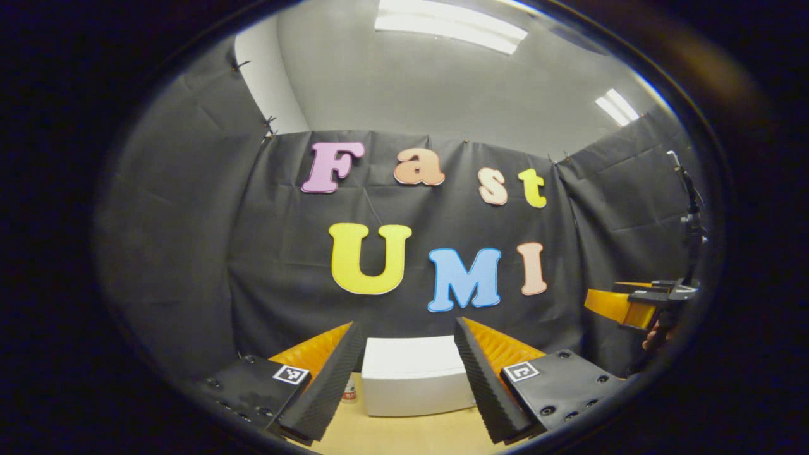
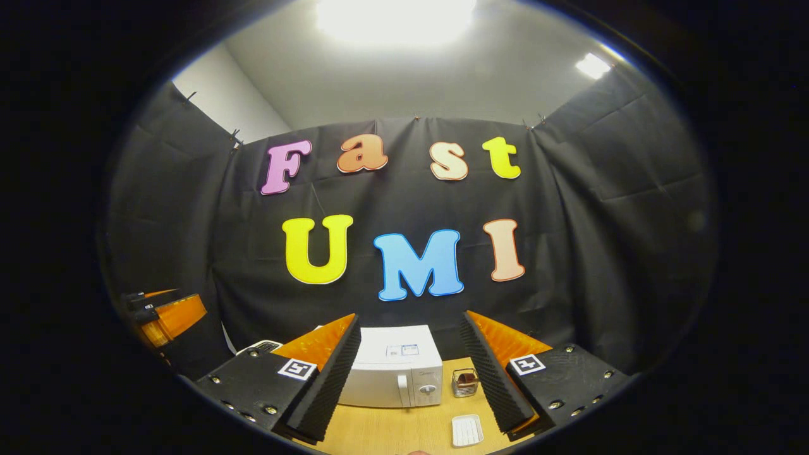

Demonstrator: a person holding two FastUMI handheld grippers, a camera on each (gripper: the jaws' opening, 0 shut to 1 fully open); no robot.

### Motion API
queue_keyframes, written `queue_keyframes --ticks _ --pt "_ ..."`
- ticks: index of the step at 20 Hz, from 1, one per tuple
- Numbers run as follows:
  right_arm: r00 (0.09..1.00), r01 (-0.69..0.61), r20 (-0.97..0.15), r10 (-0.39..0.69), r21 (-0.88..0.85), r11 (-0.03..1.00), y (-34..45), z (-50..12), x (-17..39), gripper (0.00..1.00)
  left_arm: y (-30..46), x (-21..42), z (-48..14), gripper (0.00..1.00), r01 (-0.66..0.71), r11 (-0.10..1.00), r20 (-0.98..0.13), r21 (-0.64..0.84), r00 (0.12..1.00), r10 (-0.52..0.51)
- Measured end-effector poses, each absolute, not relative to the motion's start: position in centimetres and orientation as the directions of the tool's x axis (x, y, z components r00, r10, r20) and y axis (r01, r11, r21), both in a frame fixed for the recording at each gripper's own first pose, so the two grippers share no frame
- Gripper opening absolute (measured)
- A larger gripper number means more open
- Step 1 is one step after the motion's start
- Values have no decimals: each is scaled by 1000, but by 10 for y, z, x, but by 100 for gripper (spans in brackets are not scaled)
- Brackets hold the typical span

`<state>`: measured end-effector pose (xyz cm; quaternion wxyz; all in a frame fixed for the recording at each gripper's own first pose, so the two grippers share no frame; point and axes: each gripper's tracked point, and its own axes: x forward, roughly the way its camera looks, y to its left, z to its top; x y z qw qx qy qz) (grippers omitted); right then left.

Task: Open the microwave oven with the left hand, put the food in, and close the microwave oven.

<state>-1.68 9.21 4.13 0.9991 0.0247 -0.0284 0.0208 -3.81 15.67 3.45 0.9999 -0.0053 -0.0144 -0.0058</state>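
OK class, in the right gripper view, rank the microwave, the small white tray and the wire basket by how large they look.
1. microwave, clearly the largest.
2 and 3. white tray and wire basket look alike; the tray sits nearer the camera, so leave them unranked.

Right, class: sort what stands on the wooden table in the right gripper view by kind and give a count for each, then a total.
Microwave oven: 1
Small clear container with something dark in it: 1
White tray: 1
Total: 3

The label on the microwave oven (image 2: 395,370) is unreadable.
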Motion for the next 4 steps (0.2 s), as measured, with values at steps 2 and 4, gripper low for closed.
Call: queue_keyframes --ticks 2,4 --pt "997 -43 62 40 42 998 96 45 -22 95 157 -42 35 97 20 1000 33 -20 999 -19" --pt "996 -59 64 56 33 998 103 46 -27 95 158 -44 32 97 22 999 29 -37 999 -21"
